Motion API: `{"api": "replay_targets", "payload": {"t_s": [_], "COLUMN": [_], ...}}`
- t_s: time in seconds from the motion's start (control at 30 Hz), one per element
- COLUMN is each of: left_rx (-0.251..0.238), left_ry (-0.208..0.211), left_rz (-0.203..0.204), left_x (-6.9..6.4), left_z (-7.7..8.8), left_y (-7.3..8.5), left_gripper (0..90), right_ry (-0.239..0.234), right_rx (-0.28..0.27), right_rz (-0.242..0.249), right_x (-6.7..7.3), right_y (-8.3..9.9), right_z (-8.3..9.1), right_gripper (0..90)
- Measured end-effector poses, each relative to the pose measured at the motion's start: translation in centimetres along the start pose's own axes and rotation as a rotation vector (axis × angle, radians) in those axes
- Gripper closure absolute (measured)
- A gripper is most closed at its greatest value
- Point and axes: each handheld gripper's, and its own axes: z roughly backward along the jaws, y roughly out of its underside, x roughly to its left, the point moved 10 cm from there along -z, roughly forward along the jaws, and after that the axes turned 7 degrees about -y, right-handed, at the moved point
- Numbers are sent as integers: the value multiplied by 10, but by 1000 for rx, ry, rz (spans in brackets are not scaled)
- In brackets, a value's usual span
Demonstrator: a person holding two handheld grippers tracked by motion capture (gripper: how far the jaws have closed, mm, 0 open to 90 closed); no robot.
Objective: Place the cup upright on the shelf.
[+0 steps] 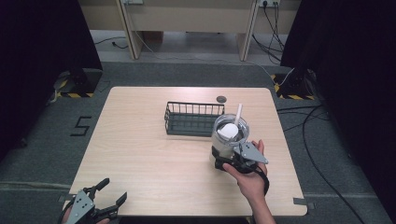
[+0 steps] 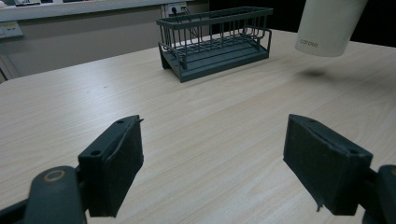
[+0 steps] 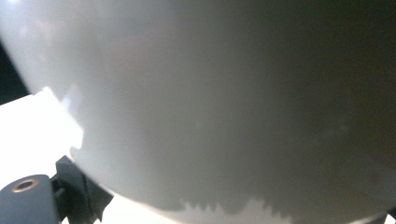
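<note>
While the left gripper (image 1: 106, 196) gapes empty, the right gripper (image 1: 227, 156) clasps a white cup (image 1: 229, 133) aloft.

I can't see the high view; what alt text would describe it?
A person's right hand holds a claw gripping a white cup with a stick in it, beside a dark wire basket on a wooden table. The left claw rests open at the near-left corner.

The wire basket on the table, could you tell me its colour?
Dark grey-green basket, best in the left gripper view.
</note>
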Motion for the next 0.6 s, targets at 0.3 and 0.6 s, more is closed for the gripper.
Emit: {"api": "replay_targets", "payload": {"t_s": [0.3,0.6], "left_rx": [-3,-7], "left_ry": [3,6], "left_rz": [1,6], "left_x": [-1,-1], "left_z": [0,0], "left_y": [0,-1], "left_gripper": [192,194], "right_ry": [3,6], "right_rx": [-12,-26], "right_rz": [8,9], "right_x": [-4,-9], "right_y": [-21,-42], "right_z": [-17,-36], "right_gripper": [101,101]}}
